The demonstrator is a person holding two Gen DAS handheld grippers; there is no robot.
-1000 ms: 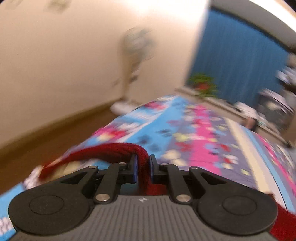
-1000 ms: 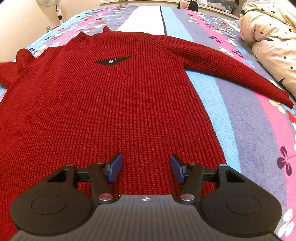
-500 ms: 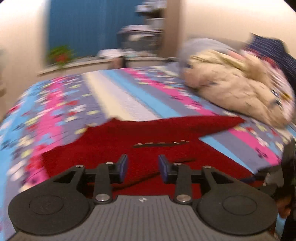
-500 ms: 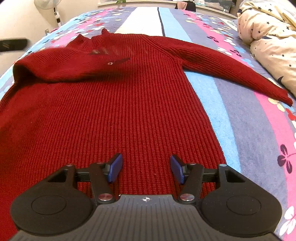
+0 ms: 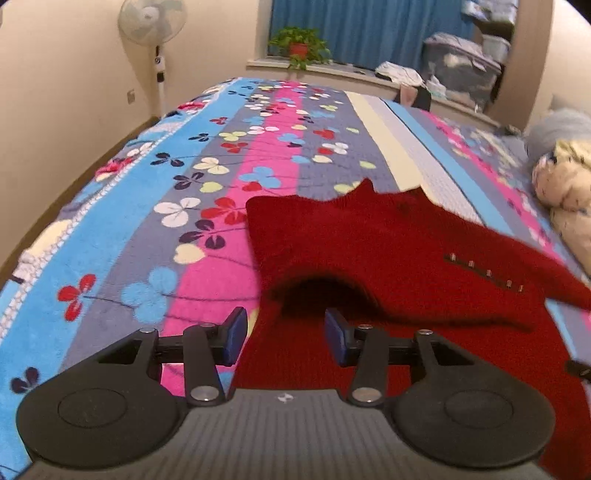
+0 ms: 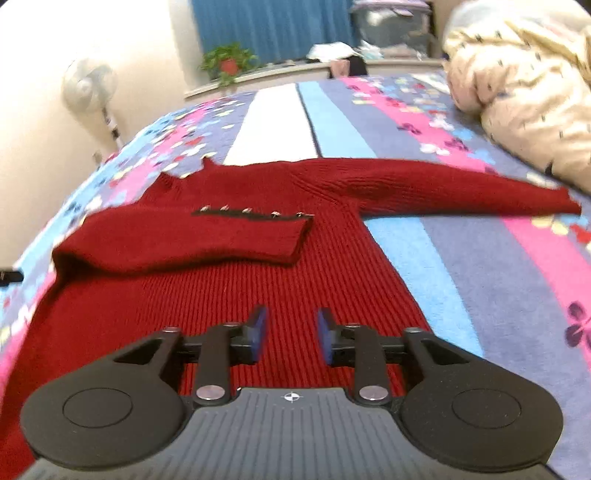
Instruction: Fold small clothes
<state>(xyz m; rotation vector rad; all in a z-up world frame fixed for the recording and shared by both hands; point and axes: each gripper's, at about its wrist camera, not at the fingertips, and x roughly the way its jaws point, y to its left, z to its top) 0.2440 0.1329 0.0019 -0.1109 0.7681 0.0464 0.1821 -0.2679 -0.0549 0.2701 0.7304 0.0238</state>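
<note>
With no legible writing, red sweater [image 6: 229, 295] shows studded trim [image 6: 251, 213].

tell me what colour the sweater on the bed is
Dark red ribbed knit sweater, with a small dark studded strip on its chest; the right wrist view shows it best.

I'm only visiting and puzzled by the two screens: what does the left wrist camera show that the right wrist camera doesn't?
Left only: the wall socket and the bedspread's near left edge.

Right only: the sweater's outstretched sleeve and the cuff end of the folded sleeve.

Both: the red sweater, fan, potted plant, cream duvet, each gripper's open jaws.
</note>
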